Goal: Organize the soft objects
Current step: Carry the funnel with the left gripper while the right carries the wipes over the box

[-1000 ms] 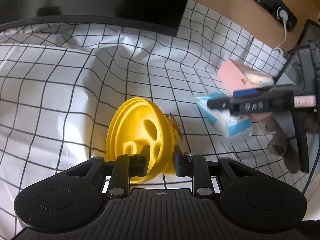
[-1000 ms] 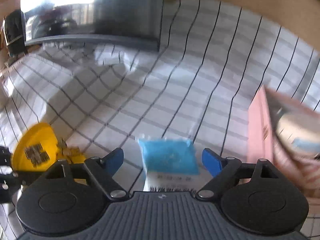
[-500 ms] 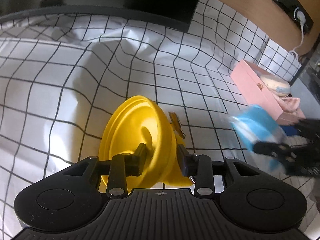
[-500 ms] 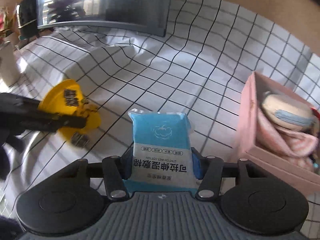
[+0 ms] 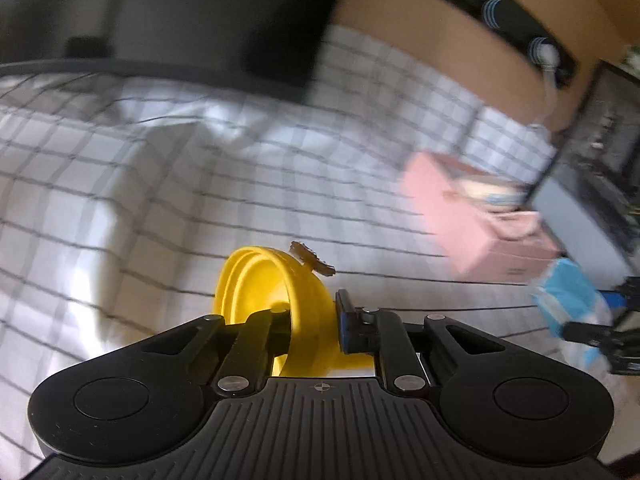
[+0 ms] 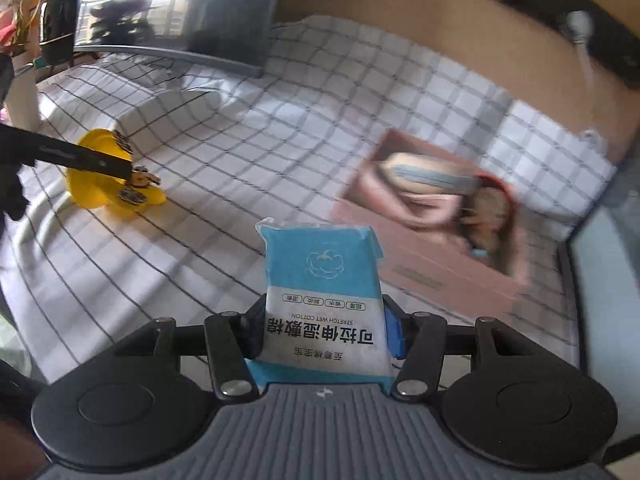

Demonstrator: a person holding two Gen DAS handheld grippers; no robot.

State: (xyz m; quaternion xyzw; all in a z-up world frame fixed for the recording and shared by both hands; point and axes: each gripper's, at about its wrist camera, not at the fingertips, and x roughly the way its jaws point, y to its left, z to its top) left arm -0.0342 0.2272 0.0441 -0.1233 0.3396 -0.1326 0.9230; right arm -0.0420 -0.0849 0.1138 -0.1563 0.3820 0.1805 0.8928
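My left gripper [image 5: 312, 320] is shut on a yellow disc-shaped toy [image 5: 276, 284] with a small brown part on its rim, held above the checked cloth; it also shows in the right wrist view [image 6: 100, 176]. My right gripper [image 6: 324, 332] is shut on a blue and white cotton pad pack [image 6: 324, 292], held above the cloth; the pack also shows at the right edge of the left wrist view [image 5: 568, 300]. A pink box [image 6: 432, 276] with soft items inside stands ahead of it to the right, and shows in the left wrist view [image 5: 460, 216].
A white cloth with a black grid [image 6: 260, 152] covers the surface. A dark monitor [image 6: 172, 12] stands at the back left. A grey-black object [image 6: 608, 280] borders the pink box on the right. A black power strip [image 5: 500, 12] hangs on the wooden wall behind.
My right gripper closed on the blue pack and lifted it, moving toward the pink box. My left gripper has lifted the yellow toy off the cloth.
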